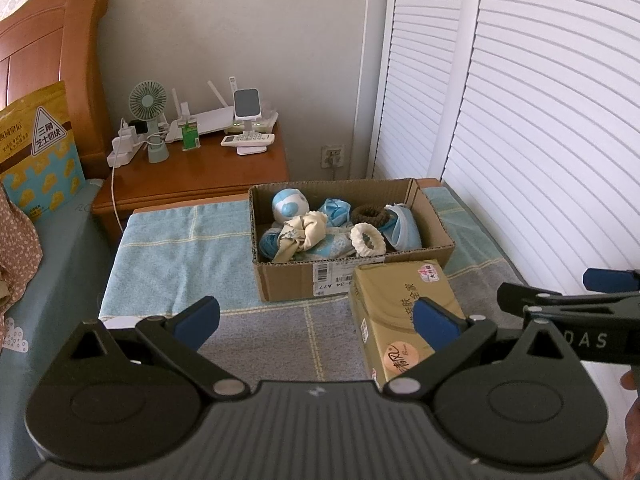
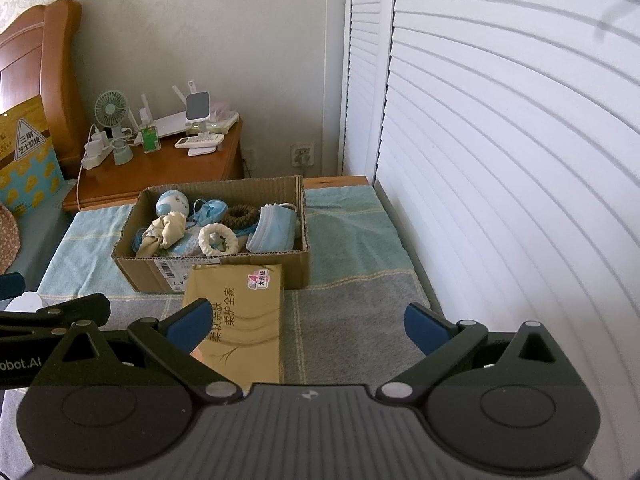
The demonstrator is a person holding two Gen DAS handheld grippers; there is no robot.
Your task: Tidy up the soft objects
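A cardboard box (image 1: 288,276) (image 2: 132,268) stands on a towel-covered table. It holds several soft objects: a blue-white ball (image 1: 289,204) (image 2: 172,203), a cream cloth (image 1: 304,232) (image 2: 166,230), a white scrunchie (image 1: 368,240) (image 2: 218,240), a brown scrunchie (image 1: 368,213) (image 2: 241,216) and a blue face mask (image 1: 404,228) (image 2: 274,230). A tan tissue pack (image 1: 404,312) (image 2: 244,320) lies in front of the box. My left gripper (image 1: 318,320) is open and empty, short of the box. My right gripper (image 2: 308,324) is open and empty, its left finger over the tissue pack.
A wooden nightstand (image 1: 200,176) (image 2: 160,172) with a fan, router, remote and power strip stands behind the table. White louvred doors (image 1: 520,120) (image 2: 500,160) run along the right. A bed with a yellow snack bag (image 1: 36,152) is at the left.
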